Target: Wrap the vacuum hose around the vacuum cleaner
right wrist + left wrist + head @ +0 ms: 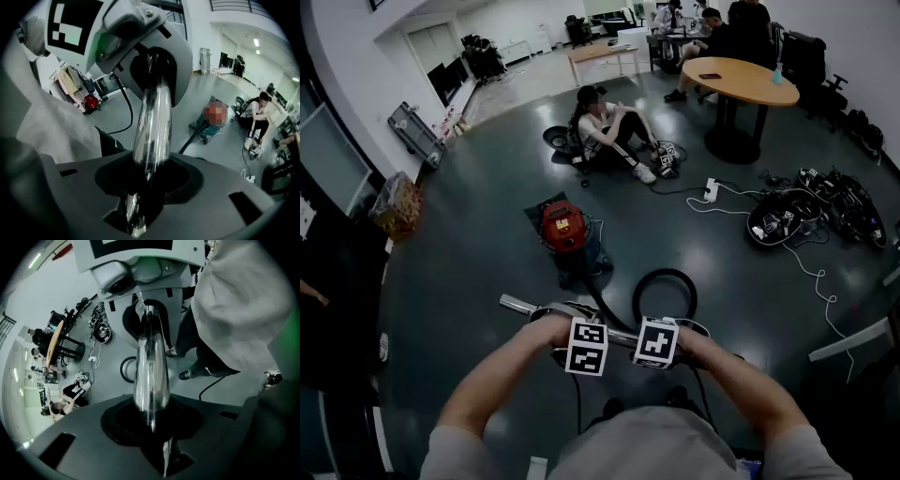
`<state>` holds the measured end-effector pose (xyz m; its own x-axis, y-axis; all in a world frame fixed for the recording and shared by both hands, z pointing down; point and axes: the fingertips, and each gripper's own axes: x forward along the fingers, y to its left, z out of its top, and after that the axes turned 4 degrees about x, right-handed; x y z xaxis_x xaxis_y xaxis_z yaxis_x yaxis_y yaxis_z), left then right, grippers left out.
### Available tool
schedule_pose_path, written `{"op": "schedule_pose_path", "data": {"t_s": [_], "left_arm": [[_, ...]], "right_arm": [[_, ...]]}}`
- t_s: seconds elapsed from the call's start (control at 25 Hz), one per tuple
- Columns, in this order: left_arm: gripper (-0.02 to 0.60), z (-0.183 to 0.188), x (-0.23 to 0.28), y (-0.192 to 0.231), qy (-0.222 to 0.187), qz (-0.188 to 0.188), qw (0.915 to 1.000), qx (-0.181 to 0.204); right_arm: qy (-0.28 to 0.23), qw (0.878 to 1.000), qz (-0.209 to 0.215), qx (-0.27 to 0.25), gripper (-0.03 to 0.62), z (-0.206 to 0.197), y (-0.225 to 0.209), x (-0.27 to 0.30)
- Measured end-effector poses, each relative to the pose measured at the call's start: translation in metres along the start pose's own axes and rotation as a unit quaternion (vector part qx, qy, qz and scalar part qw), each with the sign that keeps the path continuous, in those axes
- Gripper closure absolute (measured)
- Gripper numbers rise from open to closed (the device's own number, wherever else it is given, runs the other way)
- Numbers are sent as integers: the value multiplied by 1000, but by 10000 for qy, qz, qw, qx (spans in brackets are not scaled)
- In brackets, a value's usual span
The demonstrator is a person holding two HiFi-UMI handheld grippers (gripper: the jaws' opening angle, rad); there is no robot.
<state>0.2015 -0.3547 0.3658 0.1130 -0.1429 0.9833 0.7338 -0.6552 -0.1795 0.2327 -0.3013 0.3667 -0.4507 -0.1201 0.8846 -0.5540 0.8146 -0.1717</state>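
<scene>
Grip looks firm: left claw (152,423) and right claw (140,187) both clench the metal tube (151,371). Carry it level to the red vacuum cleaner (563,228), far on the floor (487,267), so the black hose (665,273) between follows without kinks.

Grey short-sleeved shirt (649,448), loose fit. Dark trousers (211,357); dark sneakers (186,374), pale trim. Housings grey moulded plastic, dark recess round jaws: left gripper (157,432), right gripper (140,197). White cubes on top, black square markers: left cube (586,347), right cube (656,342).
</scene>
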Motion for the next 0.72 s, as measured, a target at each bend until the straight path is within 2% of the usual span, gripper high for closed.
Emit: {"op": "schedule_pose_path", "data": {"t_s": [0.08,0.2,0.48,0.6,0.72], "left_arm": [[454,4,7,2,47,-56,9996,-285],[454,7,15,1,62,-113,9966,-818],[454,12,29,11,81,58,9799,-1991],[453,18,35,10,65,114,9713,-2373],[453,26,42,10,32,206,9614,-2745]], "right_arm": [[-188,9995,-100,-250,419,-5,-12,-8],[-503,9979,-245,-336,347,-13,-32,-26],[-1195,9865,-958,-583,344,-26,-76,-82],[-1738,9782,-1103,-287,344,-30,-87,-110],[-2502,9612,-996,592,344,-37,-95,-136]]}}
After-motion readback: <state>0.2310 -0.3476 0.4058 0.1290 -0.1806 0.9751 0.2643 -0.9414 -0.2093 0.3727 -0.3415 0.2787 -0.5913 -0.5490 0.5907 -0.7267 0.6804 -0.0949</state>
